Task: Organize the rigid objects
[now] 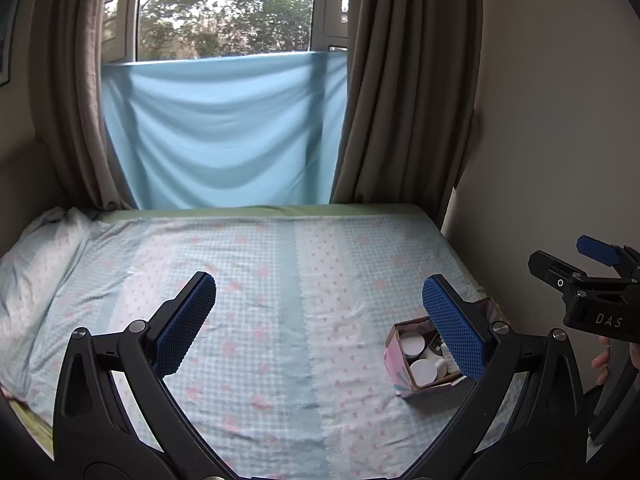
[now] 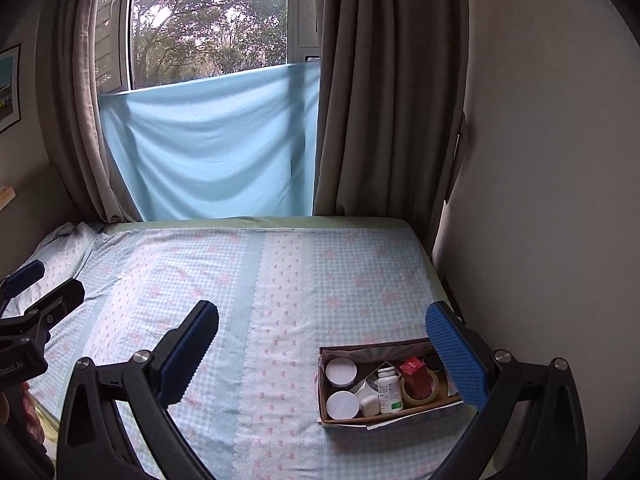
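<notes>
A patterned cardboard box [image 2: 326, 394] lies on the bed at the right, near the wall. It holds two white-lidded jars [image 2: 341, 369], a white pill bottle [image 2: 389, 390], a red box [image 2: 416, 374], a roll of tape [image 2: 434, 394] and other small items. The box also shows in the left wrist view [image 1: 394, 364], partly hidden by my left gripper's right finger. My left gripper [image 1: 320, 320] is open and empty above the bed. My right gripper [image 2: 322, 344] is open and empty, just above and before the box. Each gripper shows at the edge of the other's view.
The bed [image 2: 240, 280] has a blue and pink checked sheet. A pillow [image 1: 36, 272] lies at the left. A blue cloth [image 1: 224, 132] hangs below the window between brown curtains [image 1: 404, 92]. A wall [image 2: 540, 200] runs along the right side.
</notes>
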Tool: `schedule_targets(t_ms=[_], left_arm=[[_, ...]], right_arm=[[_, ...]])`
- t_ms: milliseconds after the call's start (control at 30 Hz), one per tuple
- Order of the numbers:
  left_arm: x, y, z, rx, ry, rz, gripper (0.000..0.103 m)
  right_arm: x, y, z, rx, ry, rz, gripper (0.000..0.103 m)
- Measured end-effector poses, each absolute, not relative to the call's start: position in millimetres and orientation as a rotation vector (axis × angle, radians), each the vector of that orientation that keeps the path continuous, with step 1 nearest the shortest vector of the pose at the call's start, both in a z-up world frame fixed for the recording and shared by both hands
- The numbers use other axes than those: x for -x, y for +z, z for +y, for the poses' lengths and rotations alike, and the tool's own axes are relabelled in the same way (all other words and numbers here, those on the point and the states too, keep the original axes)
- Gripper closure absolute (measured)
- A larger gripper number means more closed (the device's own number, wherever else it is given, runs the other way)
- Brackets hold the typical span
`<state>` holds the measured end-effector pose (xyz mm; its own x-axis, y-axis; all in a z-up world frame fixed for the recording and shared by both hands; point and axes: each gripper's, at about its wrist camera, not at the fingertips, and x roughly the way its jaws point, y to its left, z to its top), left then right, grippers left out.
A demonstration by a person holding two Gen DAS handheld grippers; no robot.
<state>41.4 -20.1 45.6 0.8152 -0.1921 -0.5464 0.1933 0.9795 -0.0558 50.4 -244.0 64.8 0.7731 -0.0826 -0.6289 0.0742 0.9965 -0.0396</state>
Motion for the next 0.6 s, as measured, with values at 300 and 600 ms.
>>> schedule_targets(t_ms=[300,600], left_arm=[[-41.3,44.8,-22.3,-0.004,-0.206,0.576,0.0],[-41.2,48.3,-24.6,-0.018,-0.2,0.56,0.0]], right_arm=[[-52.0,64.4,-243.0,0.012,-0.07,0.678,0.0],[-55.3,66.2,-243.6,0.004,-0.062,0.665,0.0]])
